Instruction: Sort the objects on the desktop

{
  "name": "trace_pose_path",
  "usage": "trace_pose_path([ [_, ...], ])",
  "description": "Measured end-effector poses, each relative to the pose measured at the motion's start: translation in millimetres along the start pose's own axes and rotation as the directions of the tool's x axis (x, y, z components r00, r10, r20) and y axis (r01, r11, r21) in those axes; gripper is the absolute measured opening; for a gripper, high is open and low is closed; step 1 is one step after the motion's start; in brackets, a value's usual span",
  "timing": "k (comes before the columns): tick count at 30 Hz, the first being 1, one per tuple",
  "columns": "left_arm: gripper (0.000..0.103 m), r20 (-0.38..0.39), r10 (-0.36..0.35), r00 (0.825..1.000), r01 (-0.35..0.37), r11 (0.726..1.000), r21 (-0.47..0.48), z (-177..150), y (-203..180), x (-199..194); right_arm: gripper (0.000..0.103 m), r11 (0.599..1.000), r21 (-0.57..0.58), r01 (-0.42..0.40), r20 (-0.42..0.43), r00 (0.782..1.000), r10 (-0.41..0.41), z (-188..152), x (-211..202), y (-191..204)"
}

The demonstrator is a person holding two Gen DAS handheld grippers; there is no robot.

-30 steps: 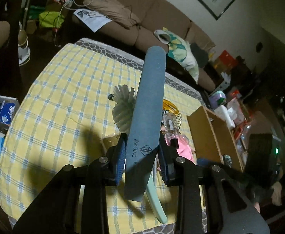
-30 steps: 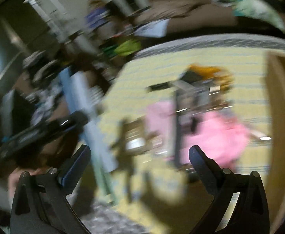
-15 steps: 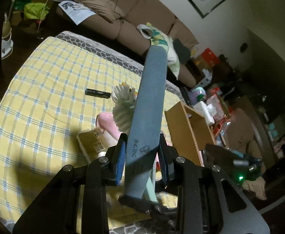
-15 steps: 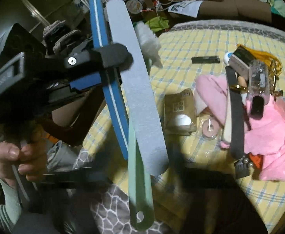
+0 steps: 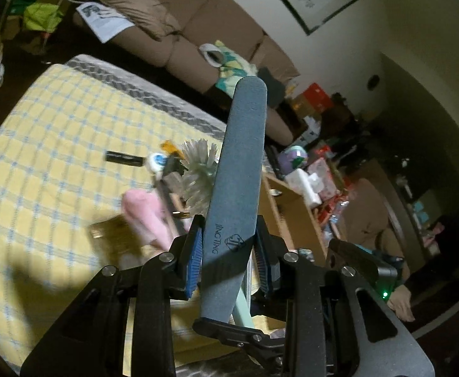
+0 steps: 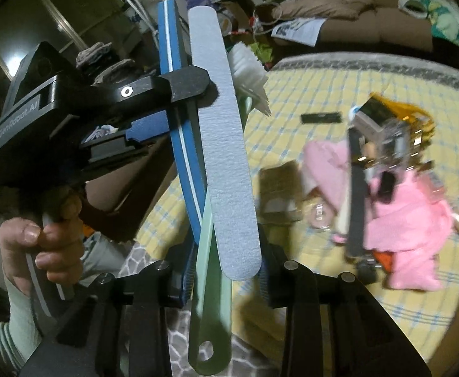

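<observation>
My left gripper (image 5: 228, 260) is shut on a bundle: a grey nail file (image 5: 239, 188), a blue nail buffer (image 6: 179, 132) and a mint-handled white brush (image 5: 199, 172). It holds them upright above the yellow checked table (image 5: 56, 132). My right gripper (image 6: 223, 278) has closed around the lower ends of the same bundle: the grey file (image 6: 226, 169) and the mint brush handle (image 6: 210, 298) sit between its fingers. The left gripper (image 6: 195, 89) shows at the upper left of the right wrist view.
A pile lies on the table: pink cloth (image 6: 408, 220), a black strap (image 6: 355, 194), a brown packet (image 6: 279, 191), a black stick (image 6: 320, 117), an orange item (image 6: 396, 106). A wooden box (image 5: 289, 207) stands at the table's right edge. A sofa (image 5: 198, 28) stands behind.
My right gripper has swung in under the left gripper and closed in on the lower ends of the file and brush handle. The left gripper has kept its hold and tilted slightly.
</observation>
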State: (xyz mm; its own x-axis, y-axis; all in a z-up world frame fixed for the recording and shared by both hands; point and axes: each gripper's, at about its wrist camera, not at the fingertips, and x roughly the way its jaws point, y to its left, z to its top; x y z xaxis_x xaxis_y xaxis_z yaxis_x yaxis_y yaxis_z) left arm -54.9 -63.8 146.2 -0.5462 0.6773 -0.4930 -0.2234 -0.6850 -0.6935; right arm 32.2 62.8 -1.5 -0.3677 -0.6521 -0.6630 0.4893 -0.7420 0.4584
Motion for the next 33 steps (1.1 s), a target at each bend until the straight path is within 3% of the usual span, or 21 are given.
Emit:
trace_pose_path([
  [8, 0.028, -0.033, -0.104, 0.994, 0.106, 0.992, 0.066, 10, -77, 53, 0.033, 0.992, 0.022, 0.124, 0.103, 0.987, -0.126, -2, -78, -27],
  [15, 0.028, -0.183, -0.158, 0.97, 0.18, 0.978, 0.108, 19, -161, 156, 0.033, 0.951, 0.135, 0.278, 0.151, 0.943, -0.297, -11, -161, -87],
  [19, 0.028, -0.272, -0.109, 0.956, 0.162, 0.97, 0.183, 15, -211, 220, 0.033, 0.925, 0.266, 0.27, 0.171, 0.931, -0.321, -23, -196, -143],
  [23, 0.028, -0.388, 0.021, 0.922, 0.101, 0.951, 0.292, -5, -248, 290, 0.034, 0.878, 0.419, 0.233, 0.167, 0.93, -0.326, -43, -215, -193],
  [29, 0.028, -0.482, 0.195, 0.854, 0.021, 0.914, 0.406, -36, -260, 364, 0.036, 0.805, 0.551, 0.219, 0.095, 0.942, -0.322, -57, -211, -254],
  [33, 0.028, -0.505, 0.241, 0.829, 0.004, 0.9, 0.436, -42, -259, 389, 0.043, 0.788, 0.589, 0.178, 0.121, 0.945, -0.304, -51, -207, -267],
])
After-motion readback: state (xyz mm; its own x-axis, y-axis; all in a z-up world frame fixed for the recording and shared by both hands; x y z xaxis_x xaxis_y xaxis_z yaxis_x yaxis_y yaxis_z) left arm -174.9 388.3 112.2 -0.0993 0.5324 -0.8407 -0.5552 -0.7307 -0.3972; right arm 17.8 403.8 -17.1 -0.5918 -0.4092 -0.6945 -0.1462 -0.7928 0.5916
